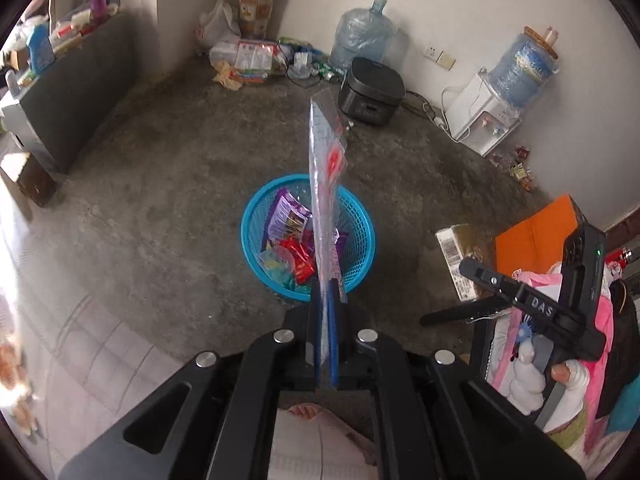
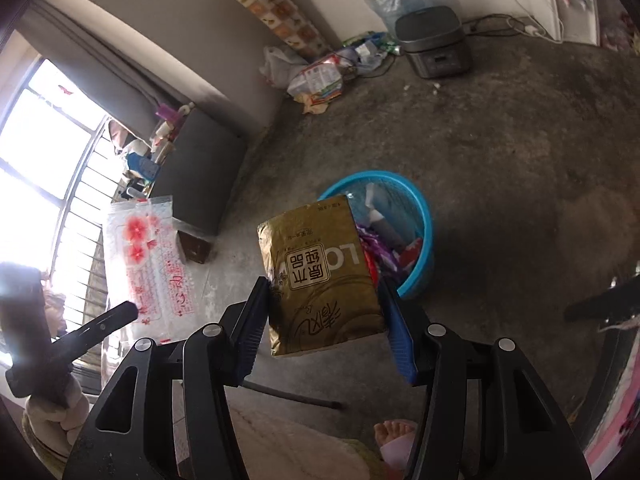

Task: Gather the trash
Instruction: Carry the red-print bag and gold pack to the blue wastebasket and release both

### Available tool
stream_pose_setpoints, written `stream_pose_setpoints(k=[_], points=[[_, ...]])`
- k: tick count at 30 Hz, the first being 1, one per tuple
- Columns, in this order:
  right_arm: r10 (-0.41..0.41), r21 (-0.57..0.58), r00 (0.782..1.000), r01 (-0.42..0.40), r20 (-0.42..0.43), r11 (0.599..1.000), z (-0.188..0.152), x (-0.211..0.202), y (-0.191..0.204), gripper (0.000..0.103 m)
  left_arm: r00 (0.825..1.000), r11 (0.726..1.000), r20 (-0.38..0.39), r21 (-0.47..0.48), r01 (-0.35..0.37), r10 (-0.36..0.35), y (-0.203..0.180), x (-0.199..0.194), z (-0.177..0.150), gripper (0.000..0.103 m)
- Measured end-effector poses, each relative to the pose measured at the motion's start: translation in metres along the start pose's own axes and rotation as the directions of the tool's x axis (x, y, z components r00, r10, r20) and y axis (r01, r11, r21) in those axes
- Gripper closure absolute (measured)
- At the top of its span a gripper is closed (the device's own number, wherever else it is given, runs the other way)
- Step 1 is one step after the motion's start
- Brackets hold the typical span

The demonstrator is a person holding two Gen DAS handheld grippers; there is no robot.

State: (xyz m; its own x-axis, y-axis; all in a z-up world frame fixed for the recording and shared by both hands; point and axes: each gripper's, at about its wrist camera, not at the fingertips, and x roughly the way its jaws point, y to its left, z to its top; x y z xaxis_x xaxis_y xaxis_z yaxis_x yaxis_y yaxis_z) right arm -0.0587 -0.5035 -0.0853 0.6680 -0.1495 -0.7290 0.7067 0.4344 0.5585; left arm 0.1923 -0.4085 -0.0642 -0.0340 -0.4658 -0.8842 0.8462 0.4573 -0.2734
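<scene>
- Left gripper (image 1: 326, 300): jaws are closed on the bottom edge of a thin clear bag (image 1: 326, 168), held edge-on above the blue basket (image 1: 362, 208). Bag is judged light, limp and slippery; an edge pinch suits it.
- Right gripper (image 2: 324, 312): jaws clamp a gold pack (image 2: 316, 272) by its sides, near the basket (image 2: 424, 240). Pack is judged soft and light.
- Bag's red flower print is shown only in the right view; the pack's barcoded side only in the left.

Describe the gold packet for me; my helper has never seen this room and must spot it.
Find the round blue mesh plastic basket on the concrete floor. Just above its near rim, the right claw grips a flat gold foil packet. Only it is gold with a white label; the left claw's clear bag has red flowers.
</scene>
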Motion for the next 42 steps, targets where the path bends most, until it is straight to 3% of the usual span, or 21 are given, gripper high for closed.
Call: stream_pose_setpoints(k=[5, 12, 13, 14, 17, 20, 29, 37, 42], points=[[-0.025, 0.027, 0.998, 0.027, -0.051, 0.999, -0.003, 0.017, -0.009, 0.052, 0.99, 0.995, -0.142, -0.102, -0.012, -0.003, 0.014, 0.086, 0.036, 0.101], [-0.01, 0.039, 0.997, 0.013, -0.077, 0.999, -0.004, 0.024, -0.013, 0.052, 0.966, 0.979, -0.251, -0.174, -0.101, 0.055, 0.014, 0.172, 0.061, 0.099], [-0.008, 0.04, 0.997, 0.011, -0.081, 0.999, -0.004, 0.024, -0.014, 0.052, 0.966, 0.976, -0.256, -0.197, -0.097, 0.044, 0.016, 0.18, 0.061, 0.093], [-0.005, 0.04, 0.996, 0.009, -0.084, 0.999, -0.004, 0.024, -0.015, 0.052, 0.965, 0.97, -0.261, -0.221, -0.097, 0.036, 0.018, 0.185, 0.061, 0.081], [0.0, 0.043, 0.996, 0.004, -0.085, 0.999, -0.004, 0.024, -0.016, 0.051, 0.969, 0.963, -0.245, -0.259, -0.078, 0.013, 0.017, 0.189, 0.058, 0.066], [0.001, 0.047, 0.996, 0.003, -0.084, 0.999, -0.003, 0.024, -0.017, 0.051, 0.974, 0.971, -0.226, -0.231, -0.06, 0.007, 0.012, 0.182, 0.057, 0.056], [0.015, 0.029, 0.997, -0.013, -0.077, 0.999, -0.003, 0.023, -0.01, 0.051, 0.995, 0.979, -0.104, -0.205, -0.021, -0.001, 0.007, 0.128, 0.069, 0.05], [0.029, -0.011, 0.996, -0.03, -0.083, 0.999, -0.003, 0.028, -0.005, 0.051, 0.999, 0.986, 0.045, -0.167, 0.004, 0.003, 0.023, 0.034, 0.057, 0.044], [0.027, -0.03, 0.996, -0.03, -0.083, 0.999, -0.001, 0.031, -0.003, 0.051, 0.989, 0.987, 0.137, -0.16, -0.035, 0.057, 0.042, -0.032, 0.025, 0.039]])
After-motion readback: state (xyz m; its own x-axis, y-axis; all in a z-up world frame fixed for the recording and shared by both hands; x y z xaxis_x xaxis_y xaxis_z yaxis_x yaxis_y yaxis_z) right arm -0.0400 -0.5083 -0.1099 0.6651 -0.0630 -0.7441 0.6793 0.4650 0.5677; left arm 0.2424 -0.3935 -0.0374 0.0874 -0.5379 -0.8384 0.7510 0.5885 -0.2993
